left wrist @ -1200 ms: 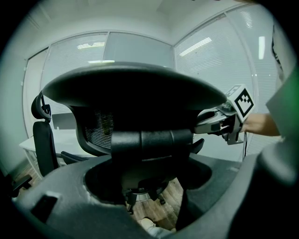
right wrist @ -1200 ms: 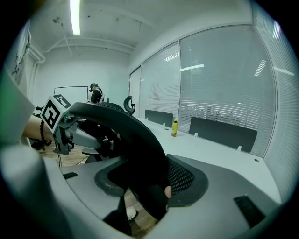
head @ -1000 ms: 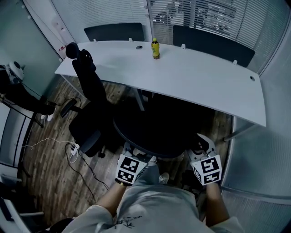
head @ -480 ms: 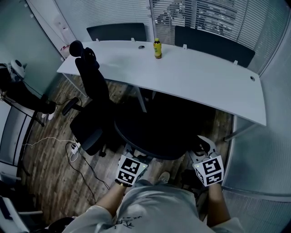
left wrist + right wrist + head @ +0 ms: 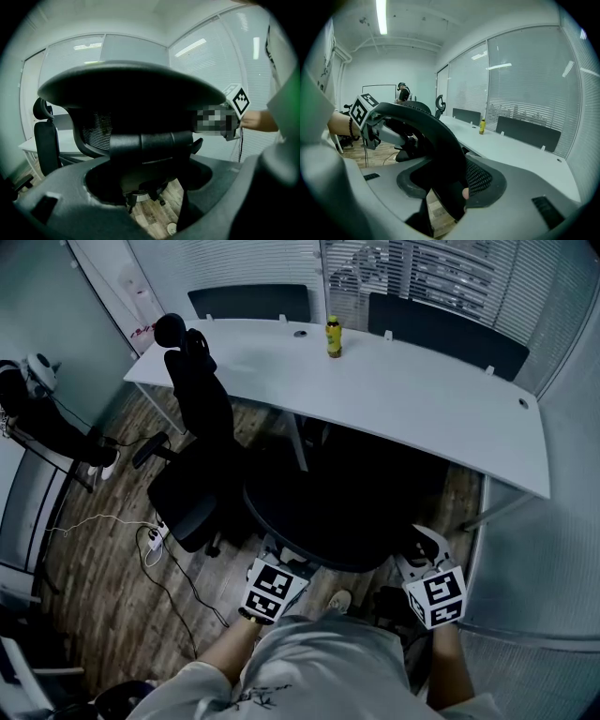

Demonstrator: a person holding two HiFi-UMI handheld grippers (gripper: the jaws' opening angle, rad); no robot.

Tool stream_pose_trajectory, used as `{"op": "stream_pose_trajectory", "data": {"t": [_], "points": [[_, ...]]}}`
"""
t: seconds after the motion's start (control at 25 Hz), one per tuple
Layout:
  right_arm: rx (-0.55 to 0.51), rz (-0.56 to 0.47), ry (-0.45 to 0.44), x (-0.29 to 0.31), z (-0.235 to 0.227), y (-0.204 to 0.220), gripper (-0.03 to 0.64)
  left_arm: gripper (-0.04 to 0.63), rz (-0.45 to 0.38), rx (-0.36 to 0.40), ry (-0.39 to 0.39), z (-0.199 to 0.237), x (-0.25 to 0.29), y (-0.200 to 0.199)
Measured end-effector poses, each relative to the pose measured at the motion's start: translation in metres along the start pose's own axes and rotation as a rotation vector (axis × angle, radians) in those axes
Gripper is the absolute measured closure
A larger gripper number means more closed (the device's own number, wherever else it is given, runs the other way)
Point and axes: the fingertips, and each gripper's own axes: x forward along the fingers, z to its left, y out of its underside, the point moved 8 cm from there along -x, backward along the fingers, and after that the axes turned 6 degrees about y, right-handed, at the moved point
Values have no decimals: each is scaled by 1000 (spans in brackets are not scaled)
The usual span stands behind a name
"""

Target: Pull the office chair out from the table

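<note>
As left gripper (image 5: 273, 557) and right gripper (image 5: 422, 551), two in all, clamp its backrest, one office chair (image 5: 328, 521) stands at table (image 5: 422, 399) edge; second chair (image 5: 202, 427) beside, one bottle (image 5: 333, 337). Right jaws just closing tighter on rim. Chair now slightly farther out.

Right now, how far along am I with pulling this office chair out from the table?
Done: left gripper and right gripper both hold the office chair by its backrest rim; the right jaws have just been closing on it. In hand: the pull backward. Left: the chair's seat sits in shadow at the table edge, so it likely needs drawing clear.
</note>
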Motion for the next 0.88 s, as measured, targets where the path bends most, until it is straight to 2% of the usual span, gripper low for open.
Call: {"op": "stream_pose_trajectory", "data": {"t": [0.36,0.88], "points": [[9,-2,-2,-34,34,12,440,276,-12,-17,-26,-29,-37,18],[41,-16,52,-110,109,38,440,278,-16,-15,-8,-89,-113,51]]}}
